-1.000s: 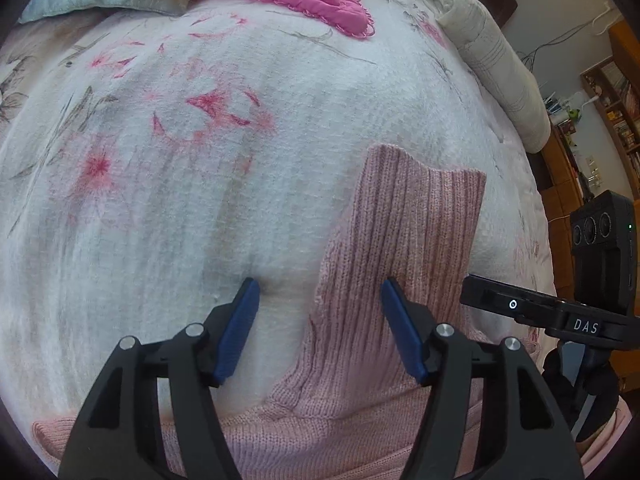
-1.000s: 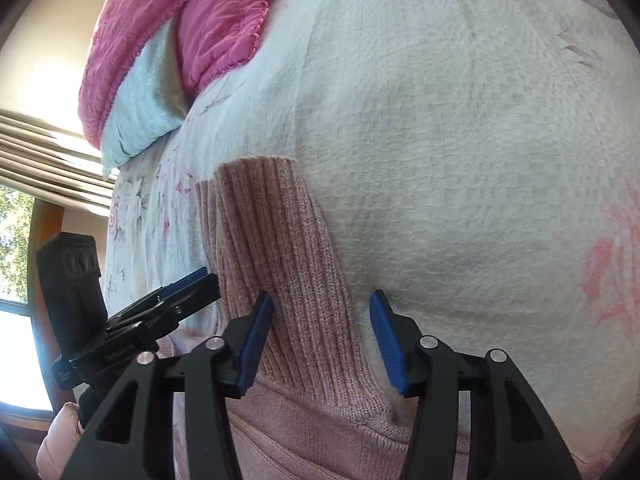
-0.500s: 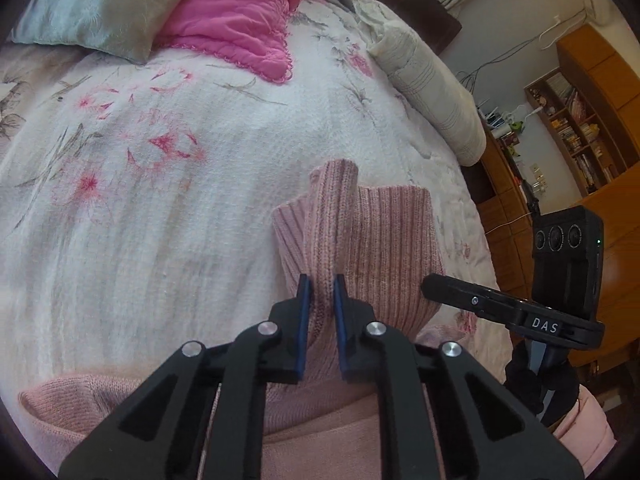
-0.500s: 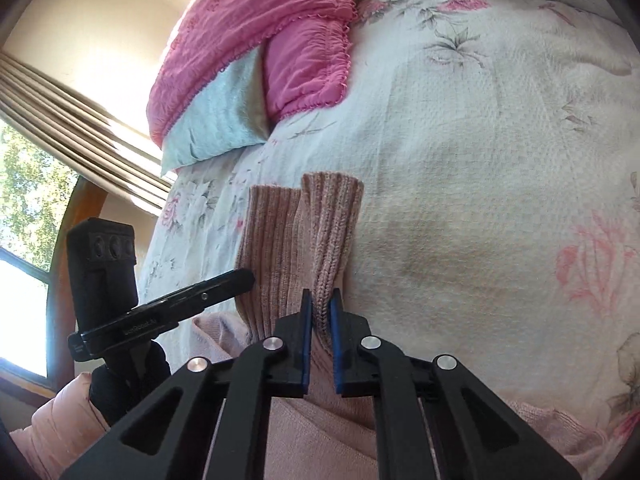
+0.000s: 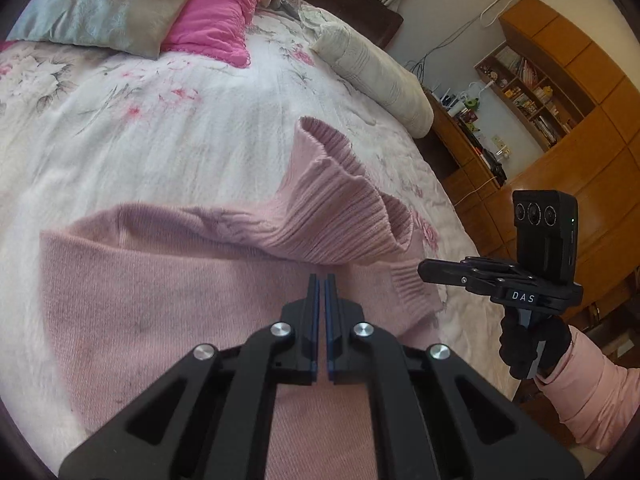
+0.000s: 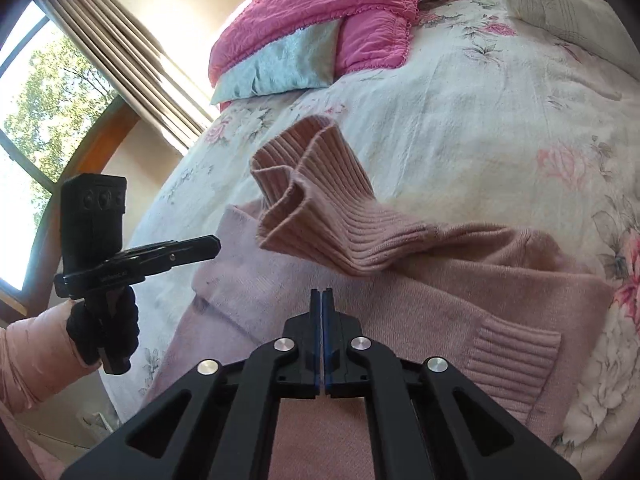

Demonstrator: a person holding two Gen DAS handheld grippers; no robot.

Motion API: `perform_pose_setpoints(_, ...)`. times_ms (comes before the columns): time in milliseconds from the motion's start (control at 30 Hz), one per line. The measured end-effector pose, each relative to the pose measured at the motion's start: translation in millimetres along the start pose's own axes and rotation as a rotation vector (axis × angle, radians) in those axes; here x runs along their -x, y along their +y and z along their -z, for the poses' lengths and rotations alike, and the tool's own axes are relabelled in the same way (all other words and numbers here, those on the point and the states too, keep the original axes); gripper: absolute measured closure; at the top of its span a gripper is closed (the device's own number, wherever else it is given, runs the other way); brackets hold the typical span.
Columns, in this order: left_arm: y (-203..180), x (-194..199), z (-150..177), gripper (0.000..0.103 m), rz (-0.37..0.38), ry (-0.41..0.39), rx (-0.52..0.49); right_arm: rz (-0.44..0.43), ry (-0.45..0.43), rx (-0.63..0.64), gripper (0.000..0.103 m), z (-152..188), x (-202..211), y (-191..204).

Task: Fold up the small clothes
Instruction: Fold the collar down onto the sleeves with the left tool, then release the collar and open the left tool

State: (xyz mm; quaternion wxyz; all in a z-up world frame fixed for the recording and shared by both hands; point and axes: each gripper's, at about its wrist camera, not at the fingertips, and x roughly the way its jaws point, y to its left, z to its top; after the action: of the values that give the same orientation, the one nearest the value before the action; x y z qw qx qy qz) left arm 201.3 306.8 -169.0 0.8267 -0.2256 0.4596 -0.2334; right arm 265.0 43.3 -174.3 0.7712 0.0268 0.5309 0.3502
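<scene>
Pink knit sweater [image 5: 168, 300] is lying spread on the floral bedspread [image 5: 140, 140], body flat, ribbed collar [image 5: 340, 216] standing up off the cloth at about 12 o'clock from the left gripper [image 5: 321, 280].

Left gripper's fingers are pressing together with only a sliver of gap; tips sitting low over the knit just beneath the collar. Whether a pinch of cloth is caught between them, cannot tell. Right gripper [image 6: 321, 294] is showing the same: pads nearly meeting, collar just past the tips at 12 o'clock, any hold on fabric not visible.

Judgement: the collar is rising because it is being drawn toward the body, likely the start of a fold that brings the neck end over the torso. Working both tools side by side would keep that edge even.

A ribbed cuff [image 6: 516, 354] is lying at 3 o'clock from the right gripper, flat on the sweater.

Around: pink pillow [image 5: 208, 12] and pale blue pillow [image 5: 100, 8] at the bed's head, around 10 to 11 o'clock, well apart. Cream bolster [image 5: 376, 72] at 1 o'clock. Wooden bookshelf [image 5: 532, 80] beyond. Nothing is lying in the fold's path.
</scene>
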Motion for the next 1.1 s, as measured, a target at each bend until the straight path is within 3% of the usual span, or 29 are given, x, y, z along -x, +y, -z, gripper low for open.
perform_pose_setpoints(133,14.3,-11.7,9.1,0.096,-0.09,0.059,-0.005,0.039,0.059,-0.04,0.091,12.0,-14.4,-10.5)
perform_pose_setpoints(167,15.1,-12.4,4.3,0.092,-0.118,0.046,-0.024,0.039,0.054,-0.042,0.079,9.5,-14.2,-11.5)
perform_pose_setpoints(200,15.7,-13.6,-2.0,0.08,-0.133,0.04,-0.037,0.022,0.054,-0.055,0.067,6.6,-14.4,-12.7)
perform_pose_setpoints(233,16.8,-14.7,-8.6,0.069,-0.124,0.044,-0.029,0.008,0.047,-0.088,0.045,3.5,-14.6,-14.7)
perform_pose_setpoints(267,19.0,-16.3,-15.6,0.065,-0.104,0.052,-0.002,-0.012,0.037,-0.118,0.042,2.3,-14.0,-16.4)
perform_pose_setpoints(333,22.2,-18.9,-26.6,0.055,-0.066,0.056,0.066,-0.02,0.058,-0.182,0.042,-0.3,-20.8,-23.2)
perform_pose_setpoints(433,27.9,-33.5,-29.5,0.049,-0.038,0.12,0.18,-0.059,0.079,-0.27,0.043,4.6,-34.4,-33.5)
perform_pose_setpoints(500,33.5,-48.3,-21.7,0.048,-0.052,0.192,0.251,-0.124,0.082,-0.335,0.044,10.0,-42.7,-38.4)
perform_pose_setpoints(600,38.6,-67.3,-6.2,0.048,-0.038,0.246,0.317,-0.134,0.105,-0.379,0.046,16.4,-58.2,-40.0)
perform_pose_setpoints(633,39.7,-73.4,-2.8,0.05,-0.01,0.249,0.341,-0.143,0.115,-0.395,0.052,18.4,-65.0,-41.0)
perform_pose_setpoints(667,40.0,-79.9,0.3,0.054,0.023,0.255,0.362,-0.172,0.122,-0.413,0.072,20.1,-72.1,-42.1)
perform_pose_setpoints(700,39.0,-85.8,3.1,0.075,0.034,0.264,0.375,-0.196,0.128,-0.428,0.091,21.1,-77.7,-42.6)
perform_pose_setpoints(733,36.6,-89.2,4.7,0.087,0.034,0.267,0.377,-0.197,0.133,-0.434,0.093,21.1,-80.0,-42.1)
perform_pose_setpoints(800,26.2,-83.4,4.7,0.089,0.02,0.236,0.347,-0.191,0.103,-0.404,0.095,18.7,-70.3,-35.6)
perform_pose_setpoints(967,-9.8,-38.4,13.3,0.09,0.071,0.169,0.273,-0.238,0.043,-0.334,0.095,20.3,-20.3,-9.1)
perform_pose_setpoints(1100,-27.2,-10.3,39.7,0.09,0.082,0.154,0.269,-0.271,0.053,-0.327,0.095,41.1,0.9,9.1)
